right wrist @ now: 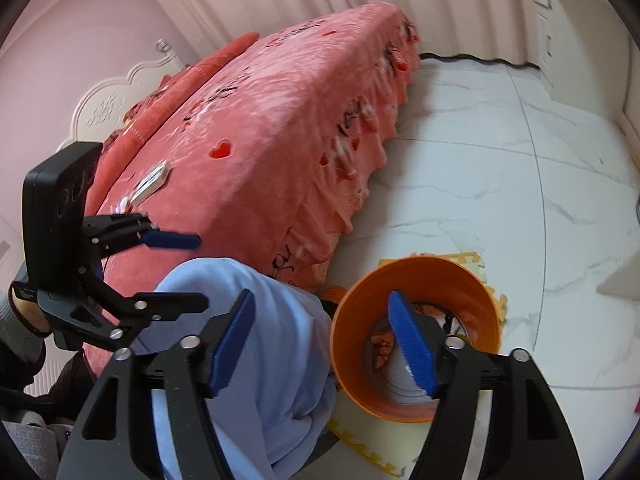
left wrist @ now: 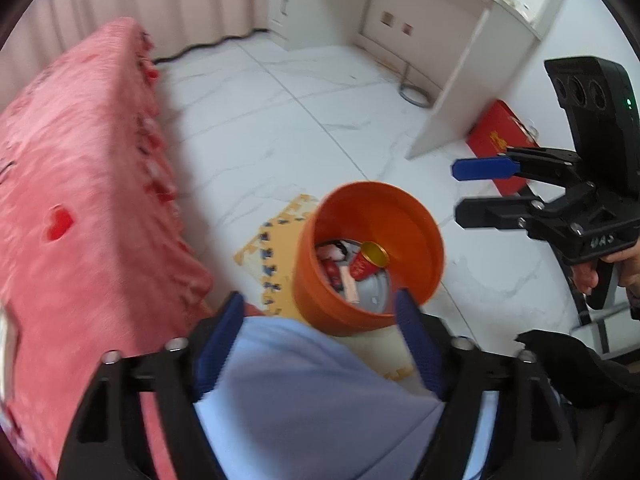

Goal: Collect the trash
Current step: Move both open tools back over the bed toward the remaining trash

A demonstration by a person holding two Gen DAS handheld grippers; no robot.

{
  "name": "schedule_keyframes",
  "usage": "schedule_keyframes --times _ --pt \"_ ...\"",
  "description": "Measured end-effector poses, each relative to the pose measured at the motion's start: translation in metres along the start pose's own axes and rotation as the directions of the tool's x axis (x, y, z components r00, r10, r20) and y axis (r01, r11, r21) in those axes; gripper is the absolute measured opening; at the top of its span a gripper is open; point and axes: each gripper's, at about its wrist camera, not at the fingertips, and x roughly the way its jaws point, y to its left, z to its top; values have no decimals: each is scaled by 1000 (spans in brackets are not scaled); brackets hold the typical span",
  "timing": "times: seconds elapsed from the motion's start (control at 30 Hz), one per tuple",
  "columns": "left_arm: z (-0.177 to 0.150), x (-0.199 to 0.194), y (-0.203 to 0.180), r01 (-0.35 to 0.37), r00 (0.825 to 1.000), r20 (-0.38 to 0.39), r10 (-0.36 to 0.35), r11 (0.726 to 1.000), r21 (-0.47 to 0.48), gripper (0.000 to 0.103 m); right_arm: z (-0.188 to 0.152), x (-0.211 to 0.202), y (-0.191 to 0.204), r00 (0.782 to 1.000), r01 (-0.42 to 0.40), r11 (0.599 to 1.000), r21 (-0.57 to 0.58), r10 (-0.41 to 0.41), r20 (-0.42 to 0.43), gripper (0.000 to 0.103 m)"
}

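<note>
- Trash, a red can among wrappers, lies inside the orange bin at lower centre of the left wrist view, on the floor by the bed.
- Left gripper and right gripper: fingers spread, apparently nothing between them, though blur hampers this.
- Risk: a low finger clipping the rim could tip the bin.
- Open tile lies toward upper right; the bed edge crowds the left.

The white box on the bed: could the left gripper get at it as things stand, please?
Probably yes: the left gripper is open and empty, and nothing lies between it and the white box on the bed.
</note>
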Motion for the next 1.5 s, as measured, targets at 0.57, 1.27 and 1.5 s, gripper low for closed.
schedule_keyframes --times 0.57,1.27,1.5 --pt "-100 -94 56 -132 983 90 159 959 -249 89 28 38 152 991 -137 952 -274 129 -48 86" --pt "-215 -155 158 -212 957 56 283 821 -530 89 59 130 315 958 -281 824 -492 212 -192 86" --pt "-200 -146 188 -200 962 57 267 830 -521 89 98 163 325 963 -264 798 -542 183 -199 86"
